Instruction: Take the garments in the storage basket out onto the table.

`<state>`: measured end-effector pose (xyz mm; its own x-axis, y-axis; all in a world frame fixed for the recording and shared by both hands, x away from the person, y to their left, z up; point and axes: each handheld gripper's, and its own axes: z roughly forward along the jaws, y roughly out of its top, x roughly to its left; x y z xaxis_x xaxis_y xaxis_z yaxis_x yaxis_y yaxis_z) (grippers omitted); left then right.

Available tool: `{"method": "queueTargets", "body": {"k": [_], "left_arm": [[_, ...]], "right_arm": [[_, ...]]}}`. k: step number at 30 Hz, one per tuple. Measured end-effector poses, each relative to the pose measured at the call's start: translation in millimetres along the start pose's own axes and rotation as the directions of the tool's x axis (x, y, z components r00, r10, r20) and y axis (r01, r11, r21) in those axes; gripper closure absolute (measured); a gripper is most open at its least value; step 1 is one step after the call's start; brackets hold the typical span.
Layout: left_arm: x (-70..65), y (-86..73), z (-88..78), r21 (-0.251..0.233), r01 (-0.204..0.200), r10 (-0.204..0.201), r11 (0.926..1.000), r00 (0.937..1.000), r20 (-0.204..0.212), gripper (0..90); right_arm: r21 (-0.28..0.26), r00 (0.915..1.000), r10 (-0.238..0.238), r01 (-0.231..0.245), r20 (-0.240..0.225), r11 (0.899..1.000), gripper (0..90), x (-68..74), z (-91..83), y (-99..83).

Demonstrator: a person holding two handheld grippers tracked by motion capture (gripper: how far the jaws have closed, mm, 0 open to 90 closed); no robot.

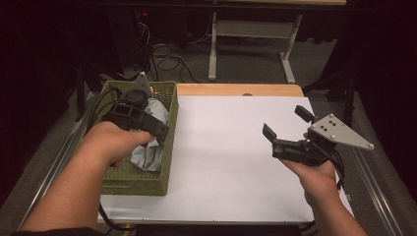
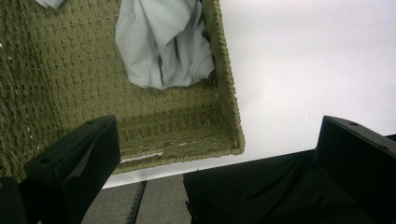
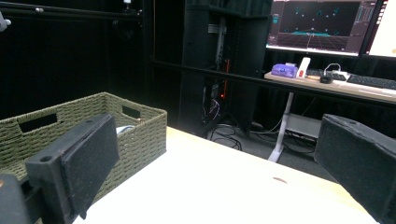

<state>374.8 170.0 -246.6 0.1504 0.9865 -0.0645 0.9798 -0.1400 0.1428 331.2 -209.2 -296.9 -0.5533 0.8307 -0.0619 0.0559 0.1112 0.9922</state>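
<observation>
Grey cloth (image 1: 150,150) lies crumpled in the green basket (image 1: 140,187) at the worktop's left. Left gripper (image 1: 147,118) hovers above it, jaws released; right gripper (image 1: 285,125) waits, also released. Best to descend straight onto a raised fold.

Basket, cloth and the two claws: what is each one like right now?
Basket: upright on the table, holding the cloth.
Cloth: crumpled, lying inside the basket.
Left claw: open, above the basket, gripping nothing.
Right claw: open, empty, held above the table.
</observation>
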Motion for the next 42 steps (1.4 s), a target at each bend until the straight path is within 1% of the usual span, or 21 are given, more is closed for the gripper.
{"method": "queueTargets", "body": {"k": [7, 11, 15, 19, 21, 25, 32, 33, 42], "left_arm": [[-0.8, 1.3, 0.1, 0.003, 0.002, -0.002, 1.0, 1.0, -0.008, 0.6], [-1.6, 1.8, 0.1, 0.009, -0.002, 0.002, 1.0, 1.0, -0.008, 0.6], [-1.4, 1.1, -0.3, 0.004, -0.001, 0.001, 1.0, 1.0, -0.004, 0.6], [-1.5, 0.1, -1.8, 0.003, 0.0, 0.0, 1.0, 1.0, -0.006, 0.6], [-0.1, 0.1, -4.4, 0.008, 0.001, -0.001, 1.0, 0.9999, -0.014, 0.6], [0.8, 0.3, -7.5, -0.002, 0.005, -0.005, 1.0, 0.9999, -0.015, 0.6], [1.4, 0.7, -5.7, 0.007, 0.004, -0.004, 1.0, 0.9998, -0.018, 0.6], [1.9, 0.8, -5.7, 0.003, 0.009, -0.009, 1.0, 0.9998, -0.018, 0.6], [3.5, 1.2, -5.2, 0.007, 0.009, -0.009, 0.9999, 0.9998, -0.015, 0.6]], "right_arm": [[-0.001, 1.0, 0.001, -0.001, 0.001, 1.0, 0.4, 0.6, -0.7, -0.3], [0.0, 1.0, 0.006, -0.006, 0.002, 1.0, 0.4, -0.1, -1.2, 0.0], [0.001, 1.0, 0.007, -0.007, 0.002, 1.0, 0.4, 0.1, -1.1, -0.3], [0.001, 1.0, 0.006, -0.006, 0.002, 1.0, 0.4, -0.1, -1.3, -0.4], [0.001, 0.9999, 0.01, -0.01, 0.001, 1.0, 0.4, -0.5, -1.6, -0.1], [0.004, 1.0, 0.009, -0.009, 0.001, 1.0, 0.4, -0.3, -1.5, -0.7], [0.009, 0.9999, 0.011, -0.011, 0.001, 1.0, 0.5, -0.4, -1.6, -1.5], [0.01, 1.0, 0.009, -0.009, 0.001, 1.0, 0.4, -0.3, -1.6, -1.5], [0.005, 1.0, 0.01, -0.01, -0.002, 1.0, 0.4, 0.1, -2.7, -0.7]]}}
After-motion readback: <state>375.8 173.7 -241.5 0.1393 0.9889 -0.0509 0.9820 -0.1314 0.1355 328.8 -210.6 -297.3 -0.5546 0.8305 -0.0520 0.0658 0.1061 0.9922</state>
